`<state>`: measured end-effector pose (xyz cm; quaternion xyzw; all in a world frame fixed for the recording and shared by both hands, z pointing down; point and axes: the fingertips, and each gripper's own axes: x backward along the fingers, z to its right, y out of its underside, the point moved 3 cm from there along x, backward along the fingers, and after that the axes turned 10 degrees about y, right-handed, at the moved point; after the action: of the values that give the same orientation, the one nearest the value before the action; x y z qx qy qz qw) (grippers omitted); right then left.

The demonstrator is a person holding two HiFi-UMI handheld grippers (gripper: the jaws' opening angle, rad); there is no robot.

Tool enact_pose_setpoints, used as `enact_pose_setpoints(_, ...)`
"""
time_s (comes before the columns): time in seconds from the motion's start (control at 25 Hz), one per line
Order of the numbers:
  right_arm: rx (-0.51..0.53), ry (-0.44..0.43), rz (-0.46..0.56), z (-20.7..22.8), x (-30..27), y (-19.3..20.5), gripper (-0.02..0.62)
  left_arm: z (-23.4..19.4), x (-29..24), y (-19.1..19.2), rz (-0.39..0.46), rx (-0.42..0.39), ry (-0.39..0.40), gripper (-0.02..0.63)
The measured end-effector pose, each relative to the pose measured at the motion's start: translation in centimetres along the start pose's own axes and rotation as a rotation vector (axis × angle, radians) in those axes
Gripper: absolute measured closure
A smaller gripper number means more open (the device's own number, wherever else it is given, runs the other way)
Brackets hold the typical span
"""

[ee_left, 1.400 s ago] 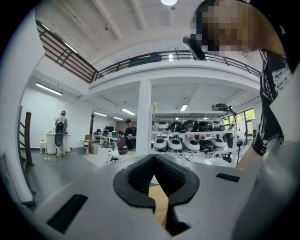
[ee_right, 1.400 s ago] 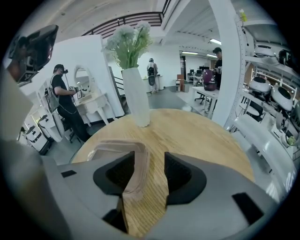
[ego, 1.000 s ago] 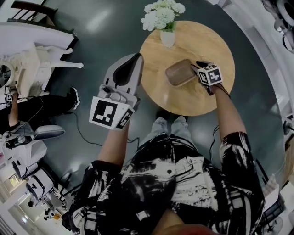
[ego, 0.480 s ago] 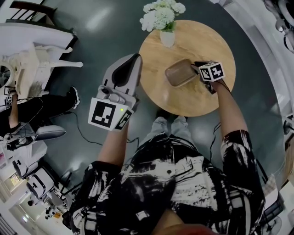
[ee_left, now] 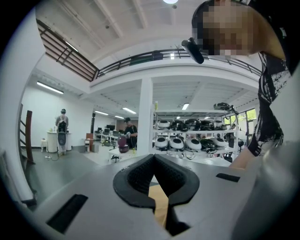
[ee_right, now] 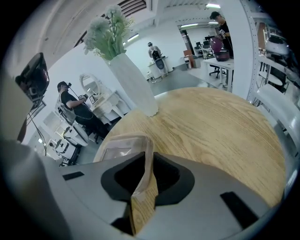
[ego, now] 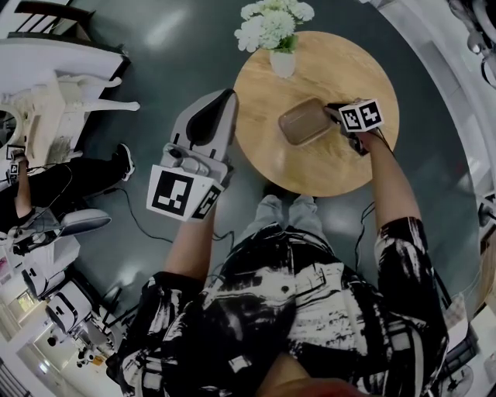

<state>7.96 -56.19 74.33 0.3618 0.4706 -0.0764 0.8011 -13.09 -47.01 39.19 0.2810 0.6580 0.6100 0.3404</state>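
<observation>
A round wooden table [ego: 310, 167] carries a white vase [ego: 282, 63] of pale flowers [ego: 273, 19] at its far edge. A beige translucent container [ego: 302, 124] lies near the table's middle. My right gripper [ego: 336, 116] is shut on the container's right rim. In the right gripper view the thin rim [ee_right: 146, 161] runs up between the right gripper's [ee_right: 148, 159] closed jaws, with the vase [ee_right: 133, 84] beyond on the table [ee_right: 211, 126]. My left gripper [ego: 225, 98] hangs in the air off the table's left edge. In its own view the left gripper [ee_left: 153, 158] is shut on nothing.
A white dressing table [ego: 54, 108] and a seated person [ego: 62, 182] are on the floor to the left. Shelves of helmets [ee_left: 187, 138] and standing people [ee_left: 60, 131] show far off in the left gripper view. The wearer's knees [ego: 283, 205] are at the table's near edge.
The right gripper, with the container's rim in it, has shifted slightly right and rolled; the vase now sits further left in its view. The left gripper has hardly moved.
</observation>
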Motion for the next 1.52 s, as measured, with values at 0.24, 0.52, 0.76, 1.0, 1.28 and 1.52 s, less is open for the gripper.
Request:
enact_pose_setpoints(0.24,0.067,0.03,-0.001,-0.3,0.6,-0.2,0.552,0.1,-0.1,-0.5,0.003,0.002,0.0,0.606)
enact_pose_setpoints(0.52,0.092,0.069,0.01,-0.9,0.9,0.0,0.58,0.4,0.3,-1.0,0.011,-0.001,0.004,0.606)
enact_pose_setpoints(0.76,0.078,0.082,0.039,-1.3,1.9,-0.3,0.58,0.7,0.8,-1.6,0.023,-0.001,0.008,0.606)
enact_pose_setpoints(1.0,0.107,0.104,0.086,-1.7,3.1,-1.2,0.581,0.9,0.9,-1.7,0.037,-0.005,0.017,0.606)
enact_pose_setpoints(1.28,0.147,0.155,0.178,-3.4,7.4,-2.3,0.581,2.0,1.6,-3.3,0.07,-0.013,0.04,0.606)
enact_pose_setpoints(1.52,0.157,0.226,0.367,-5.2,14.0,-5.1,0.581,3.1,2.0,-4.8,0.11,-0.03,0.073,0.606)
